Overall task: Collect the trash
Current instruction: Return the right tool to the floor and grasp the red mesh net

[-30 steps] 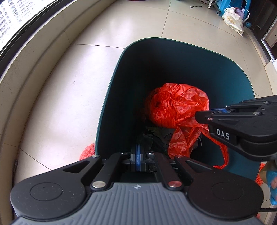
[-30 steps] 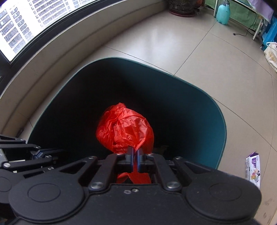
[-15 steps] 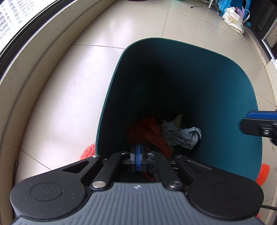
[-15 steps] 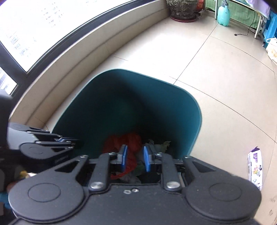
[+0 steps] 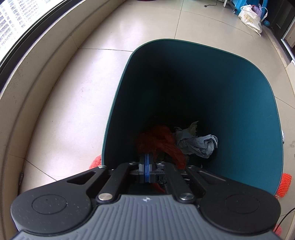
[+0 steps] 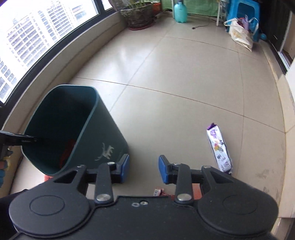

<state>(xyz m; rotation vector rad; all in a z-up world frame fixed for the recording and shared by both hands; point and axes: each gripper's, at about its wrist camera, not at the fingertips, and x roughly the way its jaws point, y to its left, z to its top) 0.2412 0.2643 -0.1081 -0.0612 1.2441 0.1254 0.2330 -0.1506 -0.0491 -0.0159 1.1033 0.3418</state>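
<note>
A dark teal trash bin (image 5: 258,110) stands on the tiled floor; it also shows in the right wrist view (image 6: 103,136). Inside lie a red plastic bag (image 5: 162,142) and crumpled grey paper (image 5: 199,144). My left gripper (image 5: 146,162) is shut at the bin's near rim, seemingly pinching the rim. My right gripper (image 6: 143,169) is open and empty, above the floor to the right of the bin. A purple-white wrapper (image 6: 219,149) lies on the floor right of it. A small red-white wrapper (image 6: 158,192) lies just under the right gripper.
Orange mesh pieces (image 5: 284,184) lie on the floor by the bin. A curved window ledge (image 6: 55,61) runs along the left. A plant pot (image 6: 138,16), a teal bottle (image 6: 180,11), a blue stool and a white bag (image 6: 239,35) stand far back.
My right gripper opened, dropped the red bag into the bin, then pulled back and swung right toward the purple wrapper. My left gripper has stayed at the rim.
</note>
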